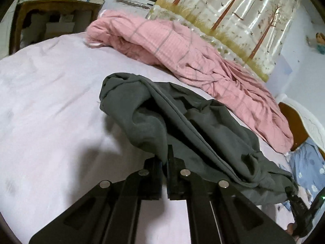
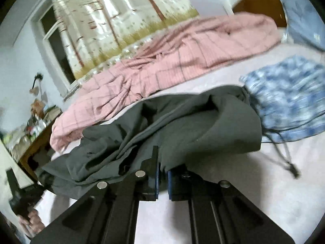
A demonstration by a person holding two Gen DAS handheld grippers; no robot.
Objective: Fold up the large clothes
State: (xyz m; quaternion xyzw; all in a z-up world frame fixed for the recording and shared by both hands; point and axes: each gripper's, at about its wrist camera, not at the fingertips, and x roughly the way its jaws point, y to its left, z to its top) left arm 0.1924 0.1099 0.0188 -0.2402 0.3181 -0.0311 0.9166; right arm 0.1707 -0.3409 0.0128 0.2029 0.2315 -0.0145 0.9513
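Observation:
A dark grey garment (image 1: pixel 182 118) hangs bunched between my two grippers above a pale pink bed sheet (image 1: pixel 50 101). My left gripper (image 1: pixel 165 158) is shut on one edge of the garment. My right gripper (image 2: pixel 162 162) is shut on another edge of the same garment (image 2: pixel 162 126), which drapes over its fingers. The right gripper's black body shows at the lower right of the left wrist view (image 1: pixel 300 209).
A crumpled pink checked quilt (image 1: pixel 193 61) lies along the far side of the bed, also in the right wrist view (image 2: pixel 172 61). A blue patterned garment (image 2: pixel 288 97) and a blue pillow (image 2: pixel 304 20) lie to the right. A cluttered wooden desk (image 1: pixel 54 18) stands beyond the bed.

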